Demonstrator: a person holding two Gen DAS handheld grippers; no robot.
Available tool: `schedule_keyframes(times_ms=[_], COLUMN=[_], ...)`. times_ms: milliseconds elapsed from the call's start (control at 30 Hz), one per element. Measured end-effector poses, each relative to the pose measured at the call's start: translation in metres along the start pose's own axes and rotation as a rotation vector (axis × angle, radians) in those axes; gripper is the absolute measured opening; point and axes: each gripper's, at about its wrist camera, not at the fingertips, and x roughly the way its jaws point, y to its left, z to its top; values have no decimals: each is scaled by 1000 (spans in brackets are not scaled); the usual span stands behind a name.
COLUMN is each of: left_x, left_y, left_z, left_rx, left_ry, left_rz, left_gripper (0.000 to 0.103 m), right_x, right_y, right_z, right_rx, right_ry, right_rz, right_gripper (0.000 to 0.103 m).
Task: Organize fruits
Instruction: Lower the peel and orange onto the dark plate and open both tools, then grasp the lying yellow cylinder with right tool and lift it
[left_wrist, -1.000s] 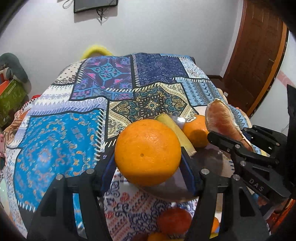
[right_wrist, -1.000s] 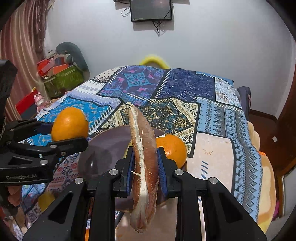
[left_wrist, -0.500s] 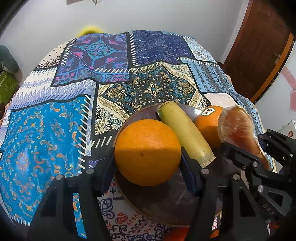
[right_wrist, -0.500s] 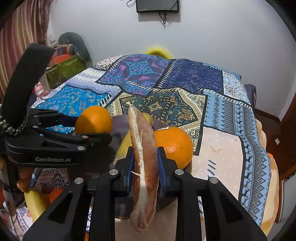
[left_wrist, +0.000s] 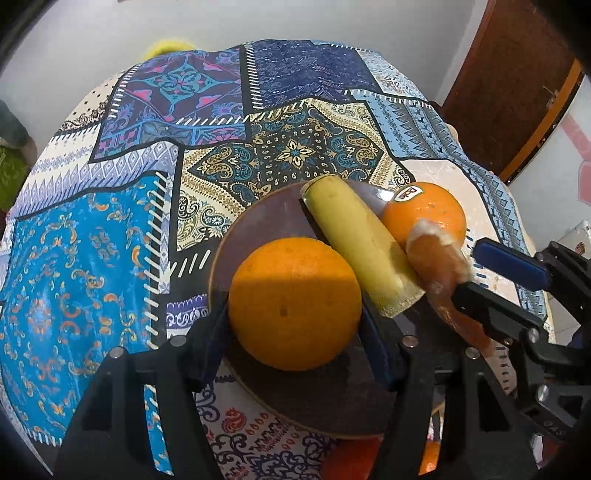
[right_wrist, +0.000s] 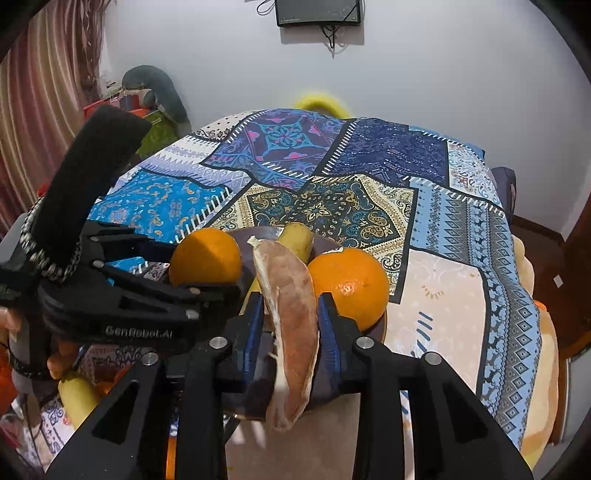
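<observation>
A dark round plate (left_wrist: 273, 221) lies on the patchwork cloth and holds a banana piece (left_wrist: 358, 243) and an orange with a sticker (left_wrist: 428, 214). My left gripper (left_wrist: 295, 317) is shut on a second orange (left_wrist: 291, 291), low over the plate's near left part. In the right wrist view that orange (right_wrist: 205, 254) sits left of the banana (right_wrist: 297, 240) and the stickered orange (right_wrist: 351, 284). My right gripper (right_wrist: 290, 314) has its jaws opening around a peeled pink citrus segment (right_wrist: 291, 325). The segment leans over the plate's near edge, and gaps show beside the pads.
The patterned cloth (left_wrist: 110, 258) stretches far and left of the plate. Loose fruit lies below the plate's near edge, among it a banana (right_wrist: 75, 402). A brown door (left_wrist: 509, 74) stands at the right, a wall screen (right_wrist: 317, 11) behind. A hand (right_wrist: 55, 362) grips the left tool.
My left gripper has come forward and down with its orange, now over the plate. The right gripper's pads have drawn apart from the segment, which has tilted slightly.
</observation>
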Motion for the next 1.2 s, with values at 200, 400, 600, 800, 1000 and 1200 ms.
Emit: schedule_keyframes(times_ms=[200, 400, 600, 800, 1000, 1200], left_x=[-6, -18, -46, -92, -134, -147], left_y=[-4, -6, -1, 6, 16, 23], left_z=[-5, -5, -14, -44, -85, -123], left_rx=[7, 12, 0, -1, -22, -42], left_ry=[13, -6, -56, -148, -216, -226], left_rz=[14, 11, 58, 120, 155, 176], left_gripper=[64, 75, 76, 76, 79, 82], right_x=[-17, -32, -42, -56, -74, -82], right_y=[-1, -2, -2, 3, 21, 45], right_z=[-2, -7, -12, -20, -33, -49], right_rx=[6, 13, 14, 31, 28, 11], right_ry=[-20, -41, -44, -45, -45, -22], right_rz=[-12, -19, -32, -21, -2, 24], right_gripper=[35, 42, 42, 42, 49, 52])
